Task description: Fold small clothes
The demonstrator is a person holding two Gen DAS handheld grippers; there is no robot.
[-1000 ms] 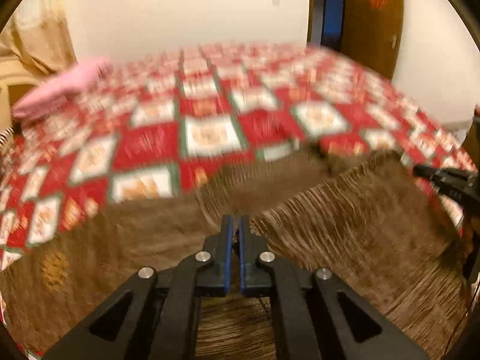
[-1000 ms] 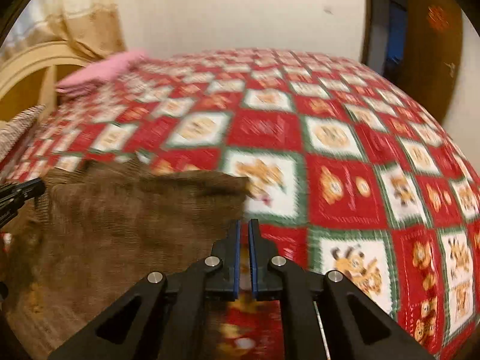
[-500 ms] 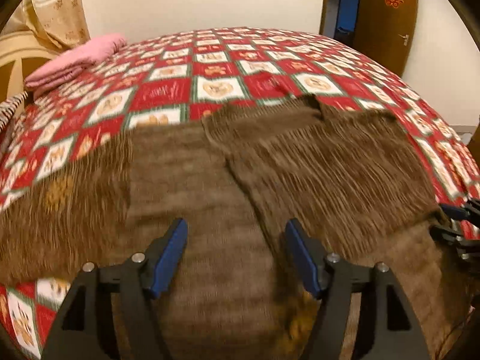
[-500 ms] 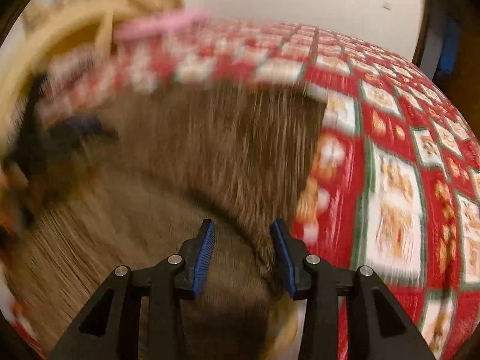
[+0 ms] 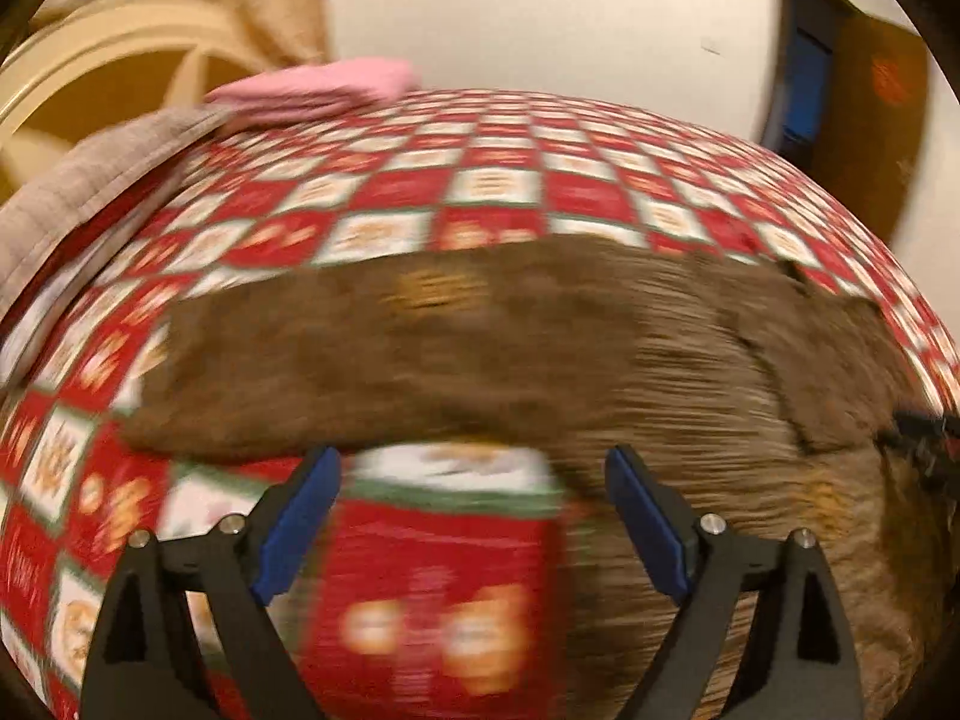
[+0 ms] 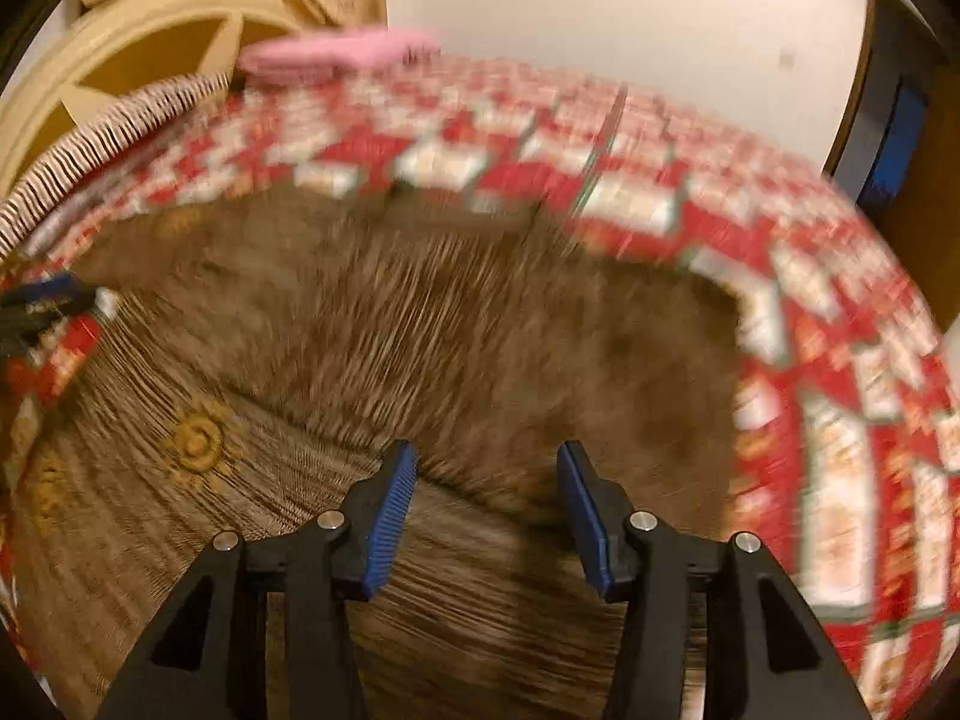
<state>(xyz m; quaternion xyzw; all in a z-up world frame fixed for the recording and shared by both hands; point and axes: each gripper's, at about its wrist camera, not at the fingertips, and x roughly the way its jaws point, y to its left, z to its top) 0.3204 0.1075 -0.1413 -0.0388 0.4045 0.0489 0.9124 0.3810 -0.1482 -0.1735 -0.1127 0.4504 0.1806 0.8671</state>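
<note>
A brown sweater (image 5: pixel 540 348) is laid flat on the red checked bedspread (image 5: pixel 492 180). The left gripper (image 5: pixel 474 516) is seen spread wide, its jaws just opened, nothing between them. The right gripper (image 6: pixel 486 504) is half spread, likewise just opened, above the sweater, nothing gripped.

**Brown knit on a red patchwork bed**

The garment (image 5: pixel 540 330) is brown ribbed knit with a golden-yellow flower motif (image 6: pixel 195 441). The bedspread (image 5: pixel 510 180) is chequered in red and white squares edged green, with orange figures. A folded pink cloth (image 5: pixel 324 87) lies by the cream headboard (image 6: pixel 138 30). Both grippers' fingers (image 6: pixel 390 510) are black with blue pads.
</note>
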